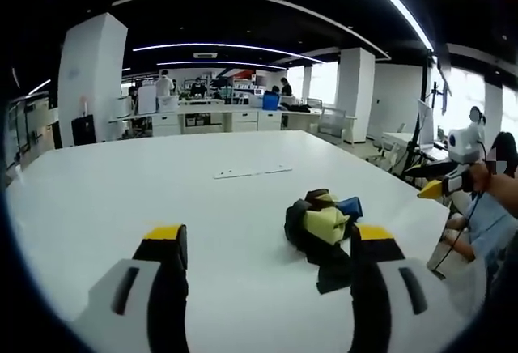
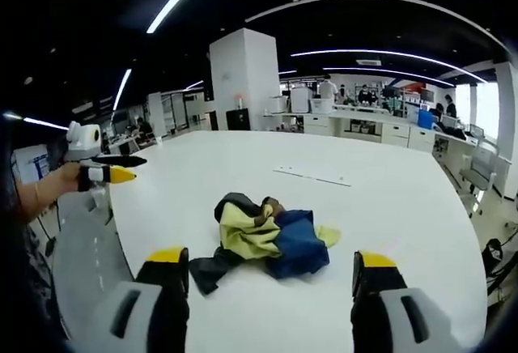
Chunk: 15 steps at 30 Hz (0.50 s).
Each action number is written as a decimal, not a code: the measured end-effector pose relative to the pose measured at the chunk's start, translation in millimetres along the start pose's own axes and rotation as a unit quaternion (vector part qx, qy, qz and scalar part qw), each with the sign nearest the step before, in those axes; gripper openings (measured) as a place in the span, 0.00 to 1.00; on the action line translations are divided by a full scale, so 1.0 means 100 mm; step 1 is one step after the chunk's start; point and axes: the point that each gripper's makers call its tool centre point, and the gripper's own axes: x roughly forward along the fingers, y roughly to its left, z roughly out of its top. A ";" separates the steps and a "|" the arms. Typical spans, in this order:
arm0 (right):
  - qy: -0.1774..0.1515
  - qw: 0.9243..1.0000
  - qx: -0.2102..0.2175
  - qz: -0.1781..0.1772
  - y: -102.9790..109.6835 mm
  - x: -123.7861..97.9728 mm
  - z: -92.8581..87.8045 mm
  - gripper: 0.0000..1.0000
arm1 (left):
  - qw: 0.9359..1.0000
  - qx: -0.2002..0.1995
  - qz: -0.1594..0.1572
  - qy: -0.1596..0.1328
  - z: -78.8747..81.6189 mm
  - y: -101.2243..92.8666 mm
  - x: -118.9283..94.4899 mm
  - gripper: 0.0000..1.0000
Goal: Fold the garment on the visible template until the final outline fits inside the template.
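Observation:
A crumpled garment [image 1: 320,227] in black, yellow and blue lies in a heap on the white table [image 1: 162,183]. My left gripper [image 1: 269,238] stands open just in front of it, and the heap sits close to the right jaw. In the right gripper view the same garment [image 2: 267,236] lies just beyond my open right gripper [image 2: 269,257], with nothing between the jaws. A thin pale template mark [image 1: 252,172] lies flat on the table beyond the garment, seen also as a template mark [image 2: 312,176]. A hand holds the right gripper [image 1: 441,183] off the table's right edge, and the left gripper [image 2: 117,168] hangs at the left edge.
The table's edge [image 2: 113,223] runs close by on the left of the right gripper view, with grey floor beyond. A white pillar [image 1: 91,78], office desks [image 1: 227,118] and people stand far behind. A person's sleeve [image 1: 490,215] is at the right.

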 end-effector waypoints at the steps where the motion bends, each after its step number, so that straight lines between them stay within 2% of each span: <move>1: 0.002 1.000 0.003 0.000 -0.01 0.01 0.00 0.80 | 1.000 -0.001 -0.003 0.000 0.01 -0.01 0.02 0.77; 6: 0.007 1.000 0.024 0.001 -0.08 0.11 -0.01 0.72 | 1.000 -0.014 -0.016 -0.003 0.04 -0.02 0.15 0.69; 9: 0.017 1.000 0.018 0.002 -0.13 0.18 -0.02 0.68 | 0.999 -0.026 -0.025 -0.004 0.04 -0.02 0.24 0.66; 15: 0.027 0.999 0.029 0.012 -0.19 0.36 -0.04 0.57 | 0.999 -0.019 -0.033 0.004 -0.01 -0.02 0.43 0.61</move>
